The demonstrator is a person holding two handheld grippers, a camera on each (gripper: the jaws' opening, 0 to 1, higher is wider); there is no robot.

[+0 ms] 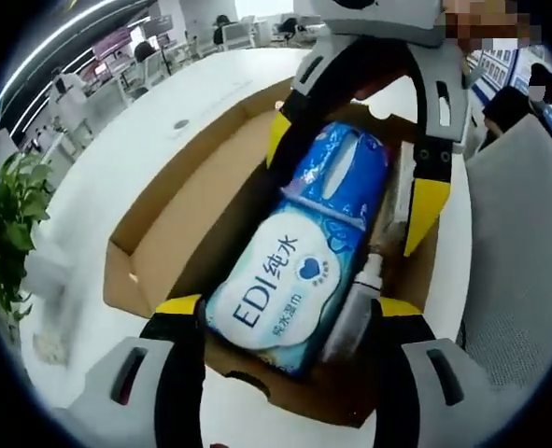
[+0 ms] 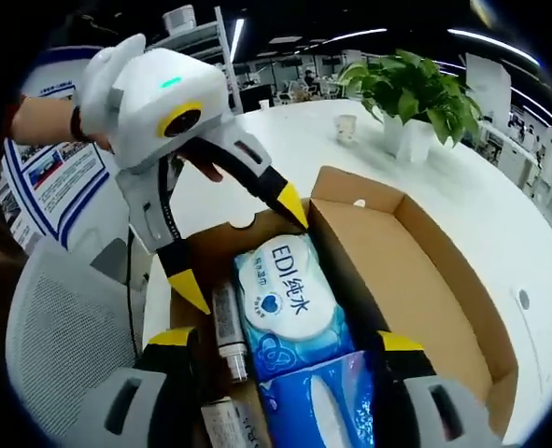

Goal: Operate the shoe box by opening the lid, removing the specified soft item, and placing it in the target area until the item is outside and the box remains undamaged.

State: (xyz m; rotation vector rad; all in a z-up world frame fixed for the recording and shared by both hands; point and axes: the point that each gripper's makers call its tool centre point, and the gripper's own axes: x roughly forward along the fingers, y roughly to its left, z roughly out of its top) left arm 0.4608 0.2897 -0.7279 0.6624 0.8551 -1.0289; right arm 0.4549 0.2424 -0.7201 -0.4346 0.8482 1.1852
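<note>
Left gripper (image 1: 290, 313): one, seen in the left gripper view; its two yellow-tipped jaws stand apart on either side of the near end of the wipes pack, not pressing it. In the right gripper view it enters from the left (image 2: 247, 252), jaws spread over the far end of the box.

Right gripper (image 2: 290, 345): one; jaws spread wide at either side of the packs in the right gripper view, gripping nothing. In the left gripper view it reaches in from the top (image 1: 350, 182), jaws straddling the blue pack.

Shoe box (image 1: 145, 247): one, brown cardboard, lid open, lying on the worktop; one long half of its floor is bare.

Wipes pack (image 1: 280, 285): one soft white-and-blue pack printed "EDI", lying flat inside the box, along its fuller side.

Blue pack (image 1: 346, 168): one soft blue pack with a white patch, inside the box, end to end with the wipes pack and touching it.

Small containers (image 2: 227, 331): at least two slim bottles or tubes wedged between the packs and the box wall; the exact count cannot be told.

Worktop (image 1: 177, 103): one, white, carrying the box.

Chair (image 2: 56, 327): one grey mesh-backed chair just beside the worktop.

Potted plant (image 2: 416, 93): one, green, in a white pot on the worktop, well apart from the box.

Cup (image 2: 347, 128): one, pale, near the plant.
</note>
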